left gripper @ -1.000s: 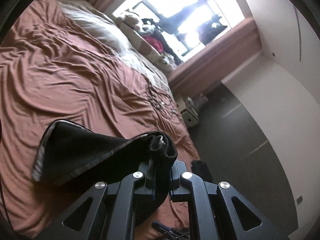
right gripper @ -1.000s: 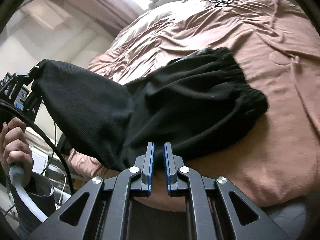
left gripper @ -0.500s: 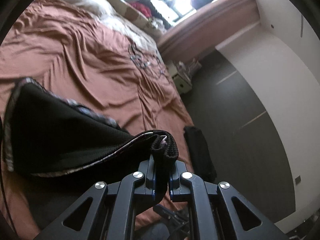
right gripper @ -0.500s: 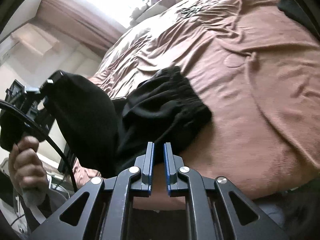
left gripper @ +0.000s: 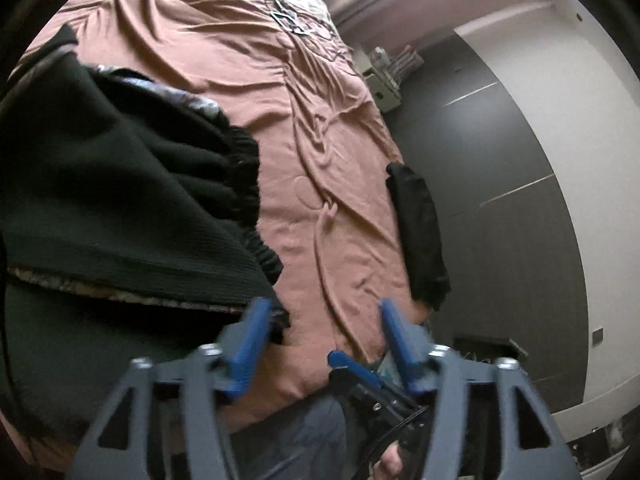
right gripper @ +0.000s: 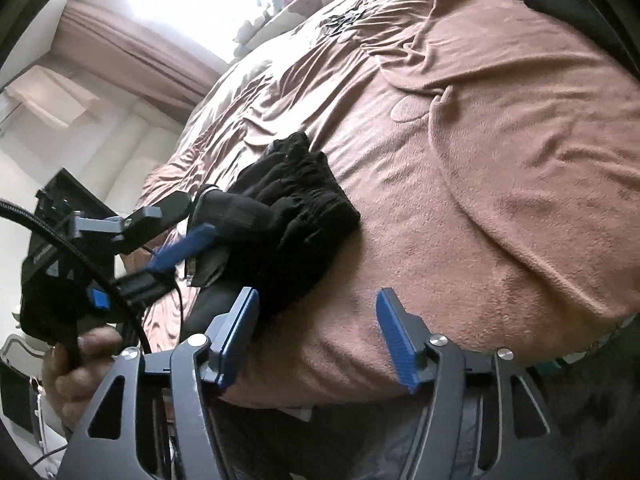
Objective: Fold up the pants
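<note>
Looking pretty far along here: black pants (left gripper: 120,200) lying doubled over on the brown bedspread (left gripper: 328,184) near its front edge, elastic waistband bunched toward the middle of the bed. Probably needing just a smoothing pass or one more fold, hard telling how neat the stack is under there.

Left gripper (left gripper: 320,320) standing spread wide, nothing pinched, left blue pad just touching the fabric's near corner. Right gripper (right gripper: 316,312) also spread, hovering over bare bedspread beside the pants (right gripper: 296,208), empty.

Comparing with a second ago: both sets of jaws just been opening after pinching the cloth, so the pants now dropped flat instead of hanging lifted between the two. Still sitting off to the right, another dark garment (left gripper: 420,236) at the bed's edge.
</note>
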A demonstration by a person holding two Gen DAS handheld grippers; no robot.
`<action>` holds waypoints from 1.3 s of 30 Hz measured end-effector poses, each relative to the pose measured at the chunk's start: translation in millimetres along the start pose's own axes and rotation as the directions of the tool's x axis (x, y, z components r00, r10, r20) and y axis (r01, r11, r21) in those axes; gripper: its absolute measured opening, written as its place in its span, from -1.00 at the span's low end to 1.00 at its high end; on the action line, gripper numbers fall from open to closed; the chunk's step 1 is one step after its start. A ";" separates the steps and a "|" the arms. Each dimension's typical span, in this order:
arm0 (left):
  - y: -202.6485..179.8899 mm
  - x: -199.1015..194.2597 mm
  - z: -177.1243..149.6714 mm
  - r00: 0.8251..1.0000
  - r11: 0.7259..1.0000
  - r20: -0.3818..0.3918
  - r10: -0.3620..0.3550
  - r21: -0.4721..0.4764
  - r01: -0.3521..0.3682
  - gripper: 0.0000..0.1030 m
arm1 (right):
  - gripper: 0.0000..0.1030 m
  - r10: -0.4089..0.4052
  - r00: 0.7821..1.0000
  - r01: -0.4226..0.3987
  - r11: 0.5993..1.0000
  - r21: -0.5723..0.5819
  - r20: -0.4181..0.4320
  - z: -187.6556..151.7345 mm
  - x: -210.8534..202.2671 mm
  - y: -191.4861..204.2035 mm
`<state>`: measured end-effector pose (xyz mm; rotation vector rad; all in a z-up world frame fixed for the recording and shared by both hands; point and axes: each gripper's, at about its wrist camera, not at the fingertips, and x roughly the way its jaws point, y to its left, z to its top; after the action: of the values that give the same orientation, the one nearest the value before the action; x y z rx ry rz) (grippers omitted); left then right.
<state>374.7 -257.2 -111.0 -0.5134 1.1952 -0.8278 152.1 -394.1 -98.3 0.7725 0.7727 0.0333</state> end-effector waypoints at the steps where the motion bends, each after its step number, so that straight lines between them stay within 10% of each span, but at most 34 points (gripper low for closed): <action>1: 2.1 -3.3 -1.2 1.000 1.000 0.006 0.006 -0.001 -0.006 0.35 | 0.16 -0.002 1.000 0.002 1.000 -0.001 -0.003 0.3 2.0 -0.9; 21: 110.8 -101.3 4.1 0.972 0.979 0.178 0.157 -0.156 -0.129 0.57 | 0.23 -0.079 0.996 0.076 0.995 -0.072 -0.050 2.9 42.3 18.7; 39: 180.1 -94.7 25.2 0.951 0.949 0.152 0.270 -0.206 -0.236 0.57 | 0.23 -0.129 0.989 0.120 0.986 -0.119 -0.071 13.7 73.9 22.8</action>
<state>437.1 -74.2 -179.0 -0.5595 1.1489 -0.4417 220.3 -363.9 -122.9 0.6160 0.8855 -0.0047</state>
